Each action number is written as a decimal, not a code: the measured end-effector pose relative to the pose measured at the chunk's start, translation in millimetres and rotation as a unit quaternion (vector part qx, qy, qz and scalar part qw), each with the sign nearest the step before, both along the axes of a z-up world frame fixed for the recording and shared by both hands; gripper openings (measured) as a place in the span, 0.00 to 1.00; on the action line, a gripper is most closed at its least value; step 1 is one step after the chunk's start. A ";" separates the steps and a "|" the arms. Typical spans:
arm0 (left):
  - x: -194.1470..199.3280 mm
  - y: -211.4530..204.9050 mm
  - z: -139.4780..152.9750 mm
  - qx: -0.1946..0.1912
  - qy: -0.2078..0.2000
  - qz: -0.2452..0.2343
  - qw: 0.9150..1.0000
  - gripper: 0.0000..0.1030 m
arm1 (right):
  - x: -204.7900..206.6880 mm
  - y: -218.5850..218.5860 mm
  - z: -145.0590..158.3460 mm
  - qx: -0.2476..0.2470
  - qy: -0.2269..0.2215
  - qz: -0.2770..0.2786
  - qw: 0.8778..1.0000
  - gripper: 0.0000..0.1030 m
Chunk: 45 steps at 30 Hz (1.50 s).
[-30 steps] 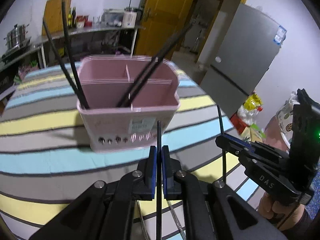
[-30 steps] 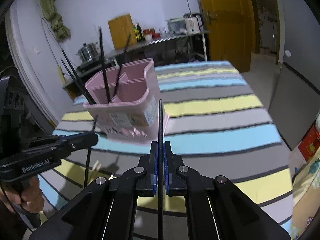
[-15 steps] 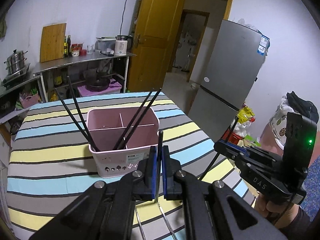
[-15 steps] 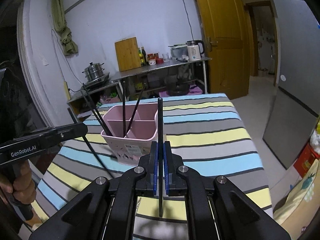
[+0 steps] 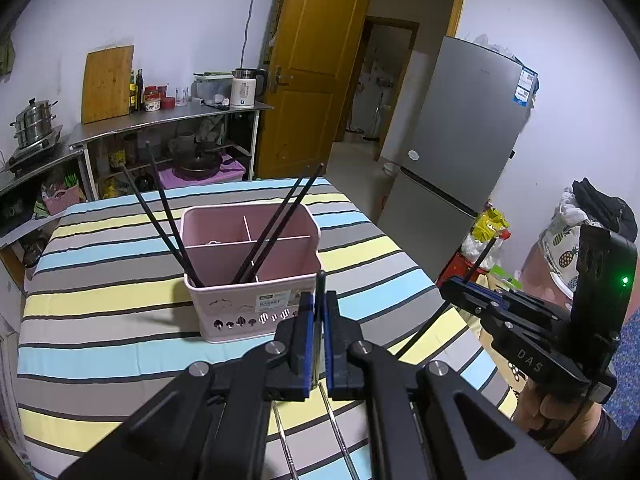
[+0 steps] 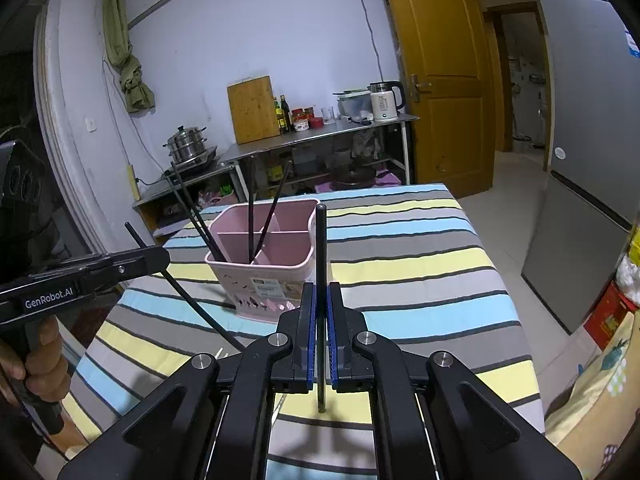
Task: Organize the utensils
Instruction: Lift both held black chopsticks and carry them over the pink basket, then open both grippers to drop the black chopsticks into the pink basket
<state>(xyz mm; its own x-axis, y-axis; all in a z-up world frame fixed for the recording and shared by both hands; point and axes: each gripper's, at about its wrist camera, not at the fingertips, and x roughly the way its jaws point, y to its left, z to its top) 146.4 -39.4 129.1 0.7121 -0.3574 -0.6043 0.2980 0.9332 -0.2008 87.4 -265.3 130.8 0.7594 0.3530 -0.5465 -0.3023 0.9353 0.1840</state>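
Chopsticks: 4 already stand in the pink basket [image 5: 256, 284] on the striped desk [image 5: 100, 320]. Near the basket, the left gripper [image 5: 317, 340] and right gripper [image 6: 321, 332] each clench 1 more black chopstick [image 6: 321, 264], not yet placed. I judge 2 thin metal sticks [image 5: 336, 432] on the desk also remain.

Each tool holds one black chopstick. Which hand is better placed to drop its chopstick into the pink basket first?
Probably the left tool: its chopstick sits just before the pink basket. The right tool looks farther back and to the side.
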 end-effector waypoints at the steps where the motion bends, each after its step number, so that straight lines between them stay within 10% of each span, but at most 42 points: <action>1: -1.2 0.0 1.7 -0.001 -0.002 0.000 1.000 0.05 | -0.5 0.9 1.8 0.000 -0.002 0.000 1.000 0.05; 45: 52.3 87.6 103.9 -0.026 -0.086 0.076 0.993 0.05 | 69.7 94.9 91.2 0.043 -0.107 0.024 0.993 0.05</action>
